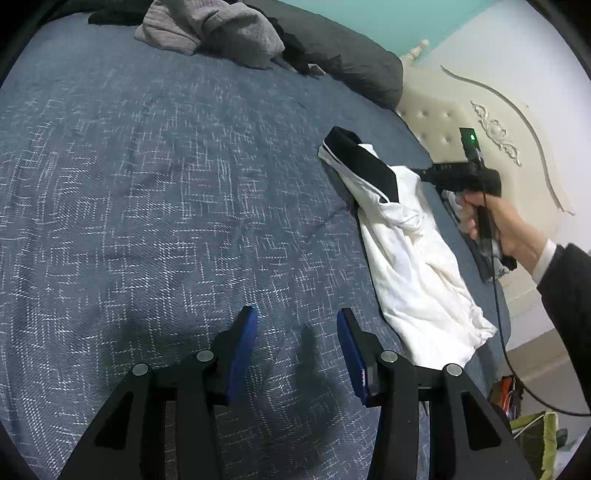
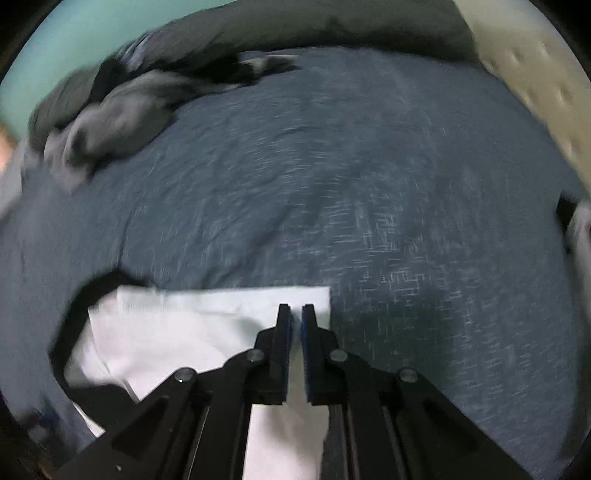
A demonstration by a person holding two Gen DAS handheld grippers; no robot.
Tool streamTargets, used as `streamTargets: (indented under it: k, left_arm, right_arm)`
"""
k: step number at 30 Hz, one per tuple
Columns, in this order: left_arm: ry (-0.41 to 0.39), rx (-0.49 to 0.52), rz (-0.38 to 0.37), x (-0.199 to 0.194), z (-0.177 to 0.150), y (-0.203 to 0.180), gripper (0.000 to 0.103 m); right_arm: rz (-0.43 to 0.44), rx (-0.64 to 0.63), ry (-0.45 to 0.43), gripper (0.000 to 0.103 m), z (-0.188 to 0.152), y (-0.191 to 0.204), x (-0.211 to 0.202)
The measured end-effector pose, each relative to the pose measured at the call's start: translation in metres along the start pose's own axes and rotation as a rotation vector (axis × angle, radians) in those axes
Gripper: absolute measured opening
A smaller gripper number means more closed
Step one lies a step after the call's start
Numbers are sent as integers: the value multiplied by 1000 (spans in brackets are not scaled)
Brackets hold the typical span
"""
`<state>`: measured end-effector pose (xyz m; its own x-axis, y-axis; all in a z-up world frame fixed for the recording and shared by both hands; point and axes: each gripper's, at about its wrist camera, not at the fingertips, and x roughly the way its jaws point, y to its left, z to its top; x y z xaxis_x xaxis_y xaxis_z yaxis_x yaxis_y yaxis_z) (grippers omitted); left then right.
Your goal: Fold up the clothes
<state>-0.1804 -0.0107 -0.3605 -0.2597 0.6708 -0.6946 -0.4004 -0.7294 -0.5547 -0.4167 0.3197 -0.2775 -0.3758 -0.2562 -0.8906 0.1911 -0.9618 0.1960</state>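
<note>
On my left wrist view, the left gripper [image 1: 297, 321] hangs about half open over the blue bedspread [image 1: 147, 184], nothing between its blue pads [image 1: 242, 350]. The white shirt [image 1: 410, 266] with its black collar [image 1: 364, 166] lies bunched near the bed's right edge, well apart from my left fingers. My right hand [image 1: 495, 225] holds the right gripper [image 1: 424, 173] at the shirt's upper part, beside the collar. A grey garment [image 1: 207, 29] sits heaped at the far side, and the cream headboard [image 1: 480, 122] stands at right.

On my right wrist view, blurred, the right gripper [image 2: 296, 312] has its jaws nearly together, pinching the shirt [image 2: 192, 332] close to a corner of the white cloth. The black trim [image 2: 85, 295] curves along the shirt's left side. The grey garment [image 2: 110, 122] lies far off on the bedspread [image 2: 369, 184].
</note>
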Motion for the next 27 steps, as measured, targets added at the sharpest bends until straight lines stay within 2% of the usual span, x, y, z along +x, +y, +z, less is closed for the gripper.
streamTargets:
  k: [1,2,3,5,8,15,16,18,25,27]
  left_arm:
    - [1,-2,-2,0,0,0,49]
    - [2,-4,-4,1,0,1,49]
    - [2,-4,-4,1,0,1,49]
    - [4,-3,-4,1,0,1,49]
    - [4,-3,-6,1,0,0,49]
    - [5,1,-6,2,1,-4,49]
    - [5,0,-6,3,1,-4,49]
    - [5,-2,-6,2,2,-3,49]
    - [4,-3,-7,-1,0,1,49]
    - [0,-4,-8,-4,0,2,49]
  right_arm:
    - [31,37,-13,8,1,-5,-1]
    - [52,54,-33,14,0,-8,-4]
    - [72,69,-54,25,0,-11,-7]
    - [104,68,-77,32,-3,-13,-13]
    - [124,39,-64,32,-9,-13,-13]
    - [77,-34,-9,31,-27,-13,0]
    - [93,-29,-11,28,-27,-16,6]
    - [94,-36,-21,5,-29,-16,8]
    - [37,-54,-52,4,-18,-11,10]
    - [14,-75,-66,9,-16,-6,6]
